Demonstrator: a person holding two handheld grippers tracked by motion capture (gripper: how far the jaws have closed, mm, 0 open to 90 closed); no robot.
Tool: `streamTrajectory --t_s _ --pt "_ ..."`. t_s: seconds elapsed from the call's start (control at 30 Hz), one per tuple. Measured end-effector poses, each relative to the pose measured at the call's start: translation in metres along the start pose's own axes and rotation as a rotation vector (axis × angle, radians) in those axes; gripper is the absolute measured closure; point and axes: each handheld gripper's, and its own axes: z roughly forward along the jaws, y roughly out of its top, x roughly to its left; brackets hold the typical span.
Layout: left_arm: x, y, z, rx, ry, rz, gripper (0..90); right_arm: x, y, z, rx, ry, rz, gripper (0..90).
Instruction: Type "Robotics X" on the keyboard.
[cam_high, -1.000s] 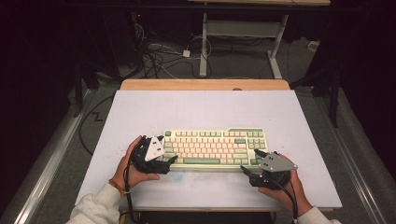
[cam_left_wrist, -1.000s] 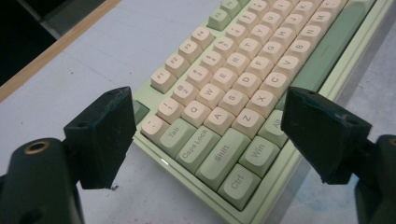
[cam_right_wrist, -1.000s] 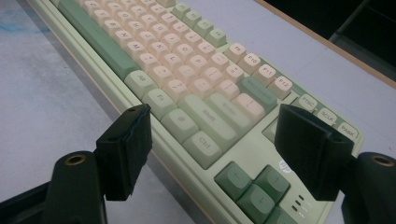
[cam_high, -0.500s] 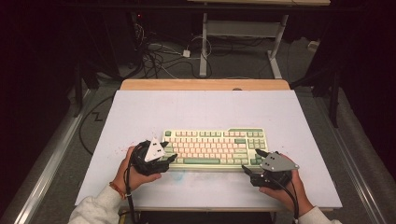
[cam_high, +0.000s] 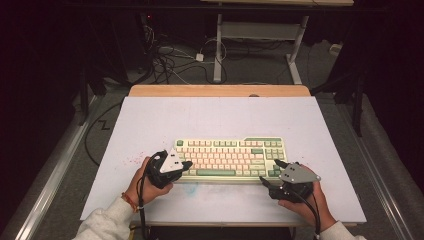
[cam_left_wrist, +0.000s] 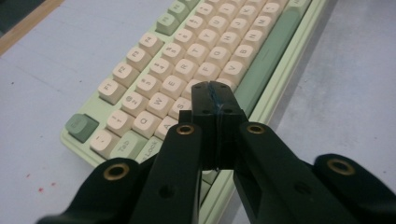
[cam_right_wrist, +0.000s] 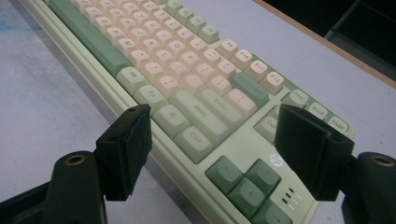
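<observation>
Left hand-held gripper (cam_left_wrist: 215, 95), jaws pressed together, hovers over my one keyboard (cam_high: 227, 157); right hand-held gripper (cam_right_wrist: 212, 147) gapes apart beside its corner on the surface (cam_high: 210, 115).

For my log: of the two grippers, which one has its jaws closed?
The left gripper: its jaws press together over the keyboard. The right gripper stands wide open.

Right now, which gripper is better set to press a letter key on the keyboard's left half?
Left. The left gripper has its jaws shut into one narrow tip poised over the A/S keys of the keyboard. The right gripper is open, jaws spread wide at the arrow-key corner, too broad for one key.
</observation>
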Motion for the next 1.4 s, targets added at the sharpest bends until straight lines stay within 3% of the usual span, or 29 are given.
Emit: streamTrajectory --t_s 0.2,0.57,0.87,1.3,1.4 --pt "-0.003 0.01 0.01 0.001 -0.033 0.0 87.9 -0.001 0.0 0.0 -0.001 -0.004 0.004 27.8" --pt "-0.014 0.029 0.042 0.045 -0.086 0.064 87.7 -0.002 -0.001 0.0 0.004 -0.008 0.006 27.8" --pt "-0.02 0.037 0.058 0.075 -0.12 0.082 86.9 -0.002 -0.001 0.0 0.009 -0.002 0.002 27.9" --pt "-0.024 0.043 0.064 0.086 -0.118 0.094 86.3 -0.001 -0.002 0.001 0.01 0.003 -0.002 28.0" --pt "-0.028 0.043 0.068 0.116 -0.093 0.147 87.6 -0.001 -0.002 0.001 0.012 0.003 -0.002 28.1"
